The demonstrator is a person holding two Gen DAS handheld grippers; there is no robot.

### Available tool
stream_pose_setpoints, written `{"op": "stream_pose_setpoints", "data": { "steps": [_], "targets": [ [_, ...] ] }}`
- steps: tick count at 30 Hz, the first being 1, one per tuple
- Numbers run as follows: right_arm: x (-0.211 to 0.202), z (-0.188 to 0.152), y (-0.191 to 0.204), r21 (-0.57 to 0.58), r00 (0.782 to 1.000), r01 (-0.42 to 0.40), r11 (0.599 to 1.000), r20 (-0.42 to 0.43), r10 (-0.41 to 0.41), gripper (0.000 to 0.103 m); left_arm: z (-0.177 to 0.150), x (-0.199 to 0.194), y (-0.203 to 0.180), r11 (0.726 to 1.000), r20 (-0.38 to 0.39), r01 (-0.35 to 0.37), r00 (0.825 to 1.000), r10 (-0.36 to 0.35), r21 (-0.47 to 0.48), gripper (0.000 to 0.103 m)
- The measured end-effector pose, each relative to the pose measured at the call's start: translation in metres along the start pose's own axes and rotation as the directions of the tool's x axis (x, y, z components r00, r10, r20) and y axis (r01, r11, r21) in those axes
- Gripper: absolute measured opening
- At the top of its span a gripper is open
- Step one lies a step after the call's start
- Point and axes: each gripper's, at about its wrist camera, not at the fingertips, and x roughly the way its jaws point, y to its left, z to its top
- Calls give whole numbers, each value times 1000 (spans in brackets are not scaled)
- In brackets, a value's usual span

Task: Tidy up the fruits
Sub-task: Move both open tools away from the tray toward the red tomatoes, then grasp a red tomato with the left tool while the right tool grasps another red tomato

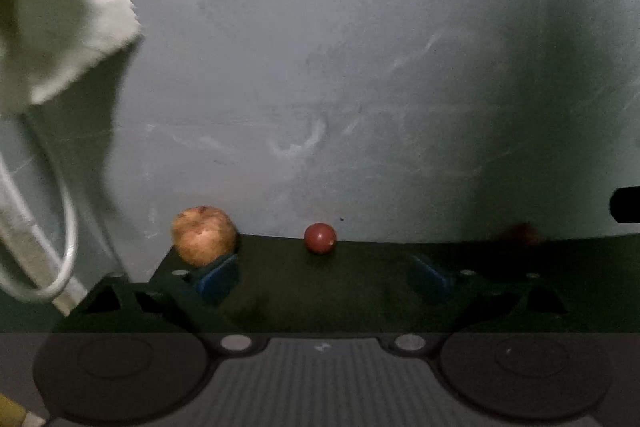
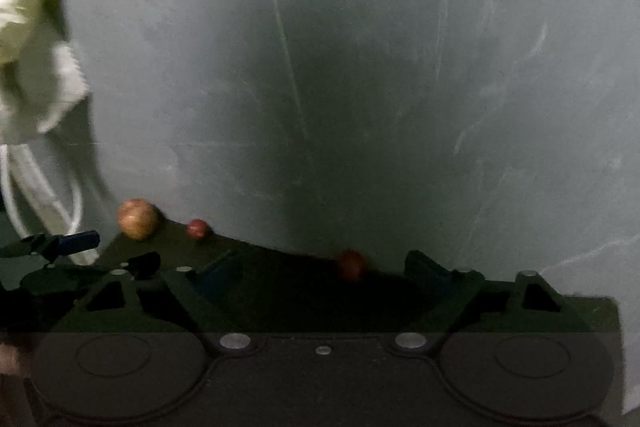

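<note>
Resting along the back edge of a dark, flat tabletop (image 1: 360, 291), against a pale grey smeared wall (image 1: 360, 67), three fruits sit in a loose row. At the left end is a round, tan-and-orange apple-like fruit (image 1: 204, 235), the largest of them; it is close to spherical, so no long axis can be read, though a shallow dimple at its top faces upward. Well apart from it, to the right, lies a small, smooth, dark red round fruit (image 1: 320, 237), also without a readable direction. A third reddish fruit (image 1: 520, 233) sits further right in deep shadow, too dim to describe closely.

The left gripper (image 1: 326, 277) has its two blue-padded fingers spread wide with nothing between them; its left finger (image 1: 218, 277) appears just in front of the tan fruit, and contact cannot be judged. The right gripper (image 2: 324, 273) likewise stands apart and empty, the shadowed reddish fruit lying beyond the gap, nearer its right finger.

From the right wrist view the left gripper's blue tip shows at the far left. A crumpled cream cloth (image 1: 60, 27) hangs at upper left, with a looped white cable (image 1: 66, 247) beneath it.
</note>
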Motion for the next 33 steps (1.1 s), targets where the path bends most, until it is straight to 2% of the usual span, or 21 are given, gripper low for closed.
{"op": "stream_pose_setpoints", "data": {
  "steps": [2, 7, 14, 19, 24, 26, 29, 33],
  "targets": [
    [20, -2, 2, 17, 999, 24, 1000, -24, -23, 82, -1, 23, 4, 1000, -10, 25, 1000, -25, 3, 83],
    [56, -7, 4, 31, 996, 65, 997, -57, -63, 71, -2, 69, 11, 998, -35, 57, 998, -57, 11, 74],
    [86, -12, 5, 34, 992, 91, 995, -93, -88, 65, -4, 106, 11, 997, -64, 77, 995, -74, 33, 61],
    [99, -11, 6, 31, 990, 97, 995, -109, -94, 63, -7, 117, 11, 996, -65, 82, 995, -80, 32, 61],
    [108, -10, 5, 29, 989, 105, 994, -112, -101, 63, -11, 120, 13, 995, -58, 92, 994, -90, 32, 50],
    [111, -10, 5, 26, 988, 109, 994, -113, -105, 61, -11, 122, 11, 995, -59, 94, 994, -92, 38, 39],
    [111, -13, 4, 23, 987, 113, 993, -115, -110, 57, -13, 121, 11, 994, -55, 95, 994, -93, 48, 34],
    [112, -15, 3, 19, 986, 115, 993, -120, -112, 51, -17, 120, 10, 994, -50, 102, 994, -99, 49, 34]
  ]
}}
